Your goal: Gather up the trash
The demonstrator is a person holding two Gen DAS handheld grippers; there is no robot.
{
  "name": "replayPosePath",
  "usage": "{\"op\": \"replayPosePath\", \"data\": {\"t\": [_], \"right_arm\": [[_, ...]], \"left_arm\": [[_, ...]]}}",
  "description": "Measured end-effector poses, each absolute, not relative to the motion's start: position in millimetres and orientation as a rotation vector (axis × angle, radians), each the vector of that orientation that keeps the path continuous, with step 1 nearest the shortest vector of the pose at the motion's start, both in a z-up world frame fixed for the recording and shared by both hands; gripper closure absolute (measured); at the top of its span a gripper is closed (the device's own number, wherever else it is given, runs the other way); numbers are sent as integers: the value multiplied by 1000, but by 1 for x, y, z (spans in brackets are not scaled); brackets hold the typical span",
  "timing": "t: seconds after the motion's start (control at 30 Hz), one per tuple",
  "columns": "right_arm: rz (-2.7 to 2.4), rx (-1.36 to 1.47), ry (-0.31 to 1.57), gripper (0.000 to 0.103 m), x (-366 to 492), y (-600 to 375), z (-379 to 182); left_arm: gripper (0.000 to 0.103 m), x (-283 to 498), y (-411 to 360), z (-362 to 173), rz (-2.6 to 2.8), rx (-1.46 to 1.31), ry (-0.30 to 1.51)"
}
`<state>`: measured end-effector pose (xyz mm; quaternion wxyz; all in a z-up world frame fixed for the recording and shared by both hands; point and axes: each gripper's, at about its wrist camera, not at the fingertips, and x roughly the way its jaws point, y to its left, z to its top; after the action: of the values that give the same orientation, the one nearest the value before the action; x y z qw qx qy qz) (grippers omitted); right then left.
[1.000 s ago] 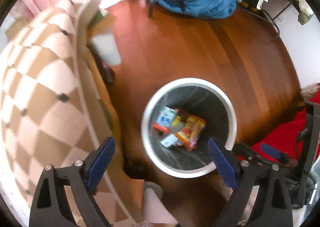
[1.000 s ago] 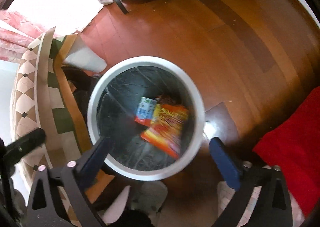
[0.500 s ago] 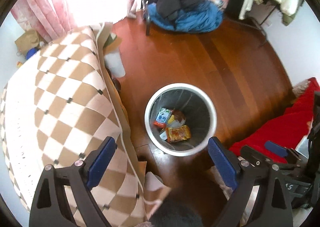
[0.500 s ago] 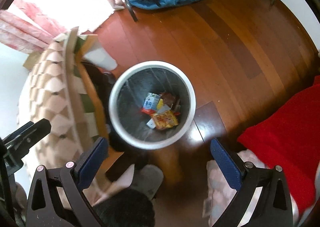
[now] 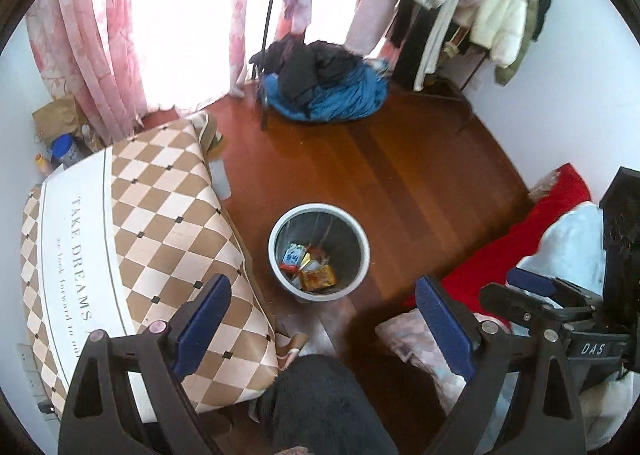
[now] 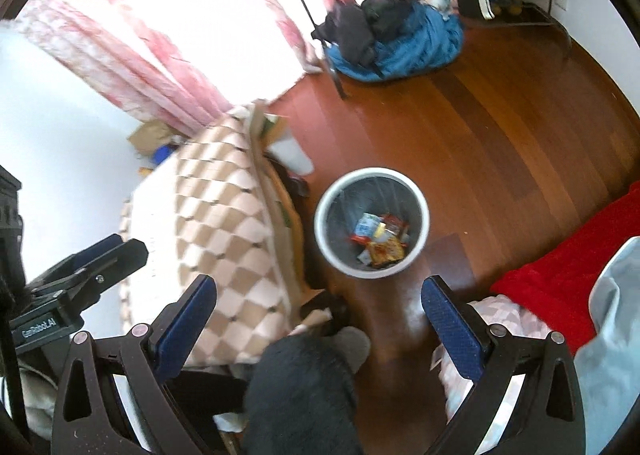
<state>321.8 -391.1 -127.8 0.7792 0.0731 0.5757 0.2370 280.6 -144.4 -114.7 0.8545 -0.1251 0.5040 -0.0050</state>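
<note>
A round white-rimmed trash bin (image 5: 276, 231) (image 6: 424, 207) stands on the wooden floor far below both grippers. Inside lie several snack wrappers (image 5: 316, 277) (image 6: 384, 251), among them an orange packet and a blue-and-white carton. My left gripper (image 5: 324, 315) is open, high above the bin, with nothing between its blue pads. My right gripper (image 6: 320, 307) is also open and empty, high above and nearer than the bin. The right gripper (image 5: 532, 287) shows at the right edge of the left wrist view, and the left gripper (image 6: 96, 263) at the left edge of the right wrist view.
A table with a brown-and-white checked cloth (image 5: 132, 231) (image 6: 216, 239) stands left of the bin. A blue and black heap of clothes (image 5: 324, 91) (image 6: 392, 39) lies at the far wall by pink curtains (image 5: 96, 27). A red blanket (image 5: 520, 239) (image 6: 572, 255) is on the right. A person's dark-trousered leg (image 5: 320, 403) is below.
Both grippers have risen well away from the bin, which now looks much smaller. More of the room, table and curtains has come into view. The wrappers stay in the bin.
</note>
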Motion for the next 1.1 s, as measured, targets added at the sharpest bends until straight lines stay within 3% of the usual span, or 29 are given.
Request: {"op": "replayPosePath", "data": {"t": [0.33, 1.1], "right_arm": [[603, 173, 1204, 0, 272, -389, -60], [647, 167, 1212, 0, 243, -381, -42]], "left_arm": [[9, 242, -133, -78, -110, -337, 1028], [9, 216, -129, -57, -148, -318, 1014]]}}
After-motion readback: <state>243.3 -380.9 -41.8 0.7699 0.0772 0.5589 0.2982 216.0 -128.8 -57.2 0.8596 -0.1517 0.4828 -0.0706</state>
